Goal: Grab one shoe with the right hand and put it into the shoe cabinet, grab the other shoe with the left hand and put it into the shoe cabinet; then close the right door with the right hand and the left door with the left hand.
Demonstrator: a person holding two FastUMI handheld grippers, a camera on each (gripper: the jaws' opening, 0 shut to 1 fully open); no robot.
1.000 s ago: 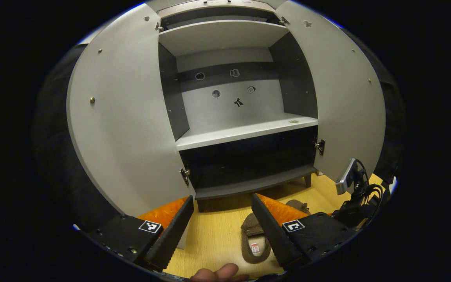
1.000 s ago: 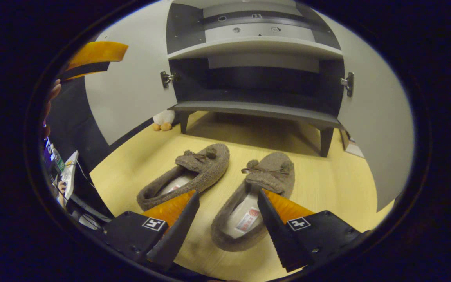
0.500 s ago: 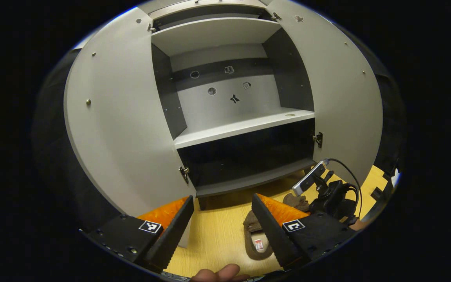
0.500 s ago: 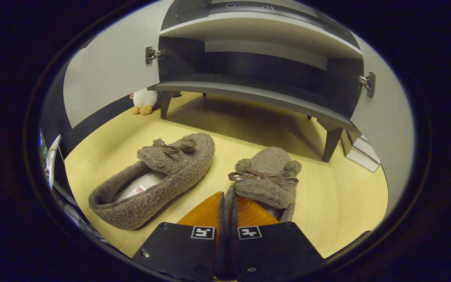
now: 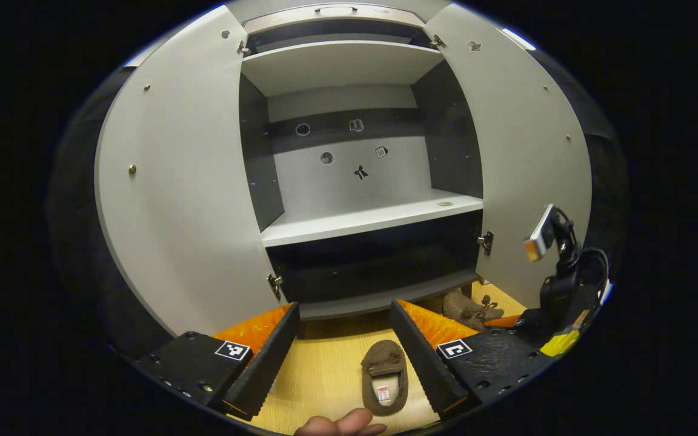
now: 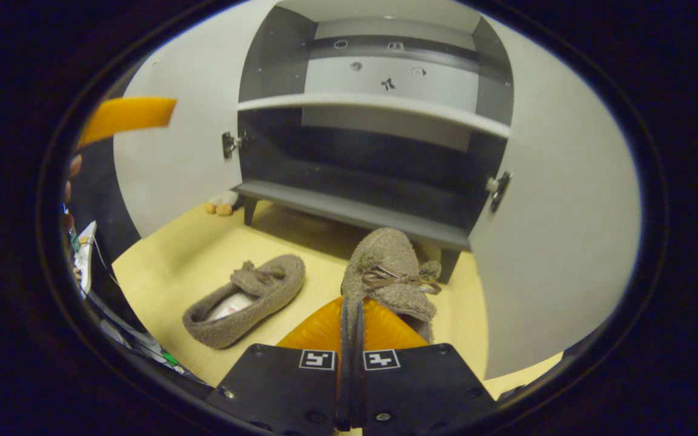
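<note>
my left gripper view looks from higher and farther back, square into the open grey two-door shoe cabinet (image 5: 355,181), taking in its upper shelves down to the pale yellow wooden floor (image 5: 325,369). my right gripper view sits lower and closer, angled from the right at the cabinet's bottom shelves. both share the cabinet interior, the floor and the fuzzy brown slipper (image 5: 383,375) (image 6: 243,300) lying there.
</note>
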